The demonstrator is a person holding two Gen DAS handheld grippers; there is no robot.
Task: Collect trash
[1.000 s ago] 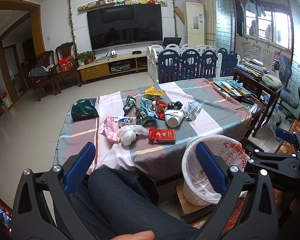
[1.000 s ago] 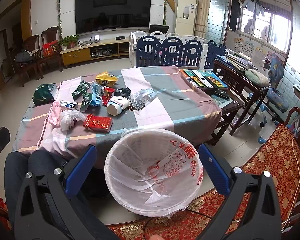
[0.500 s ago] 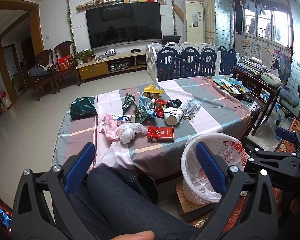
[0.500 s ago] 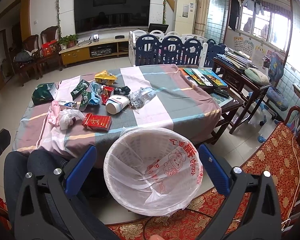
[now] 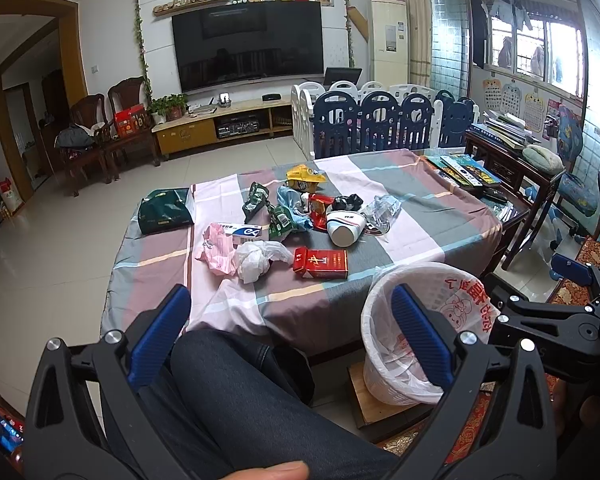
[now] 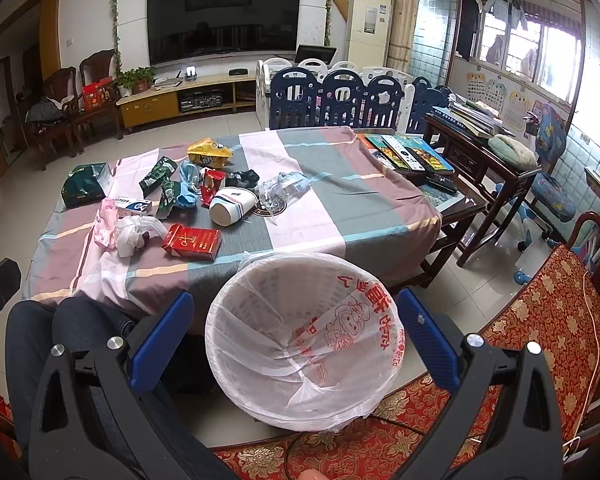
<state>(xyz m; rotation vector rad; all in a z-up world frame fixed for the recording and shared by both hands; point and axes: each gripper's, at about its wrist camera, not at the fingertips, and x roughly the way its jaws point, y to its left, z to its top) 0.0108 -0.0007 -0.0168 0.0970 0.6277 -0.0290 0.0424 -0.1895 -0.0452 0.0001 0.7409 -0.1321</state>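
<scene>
Left gripper [image 5: 290, 322] and right gripper [image 6: 296, 330] share one build: matte black plastic frames with triangular cut-outs, silver round screws [image 5: 113, 336], and ribbed blue pads [image 5: 420, 334]. The person's leg [image 5: 252, 404] wears dark denim; a bare fingertip [image 5: 272, 471] shows.

red carton [image 5: 321, 264]; white bin liner [image 6: 304, 344], red print; tablecloth [image 6: 340, 184] pink-grey-mauve stripes; blue-padded black tongs [image 5: 290, 334].

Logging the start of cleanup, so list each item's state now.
Left gripper: open, empty.
Right gripper: open, empty.
White bag-lined wastebasket: upright, looks empty.
Red flat cigarette carton: lying flat.
White paper cup: tipped sideways.
Crumpled white plastic bag: on tablecloth.
</scene>
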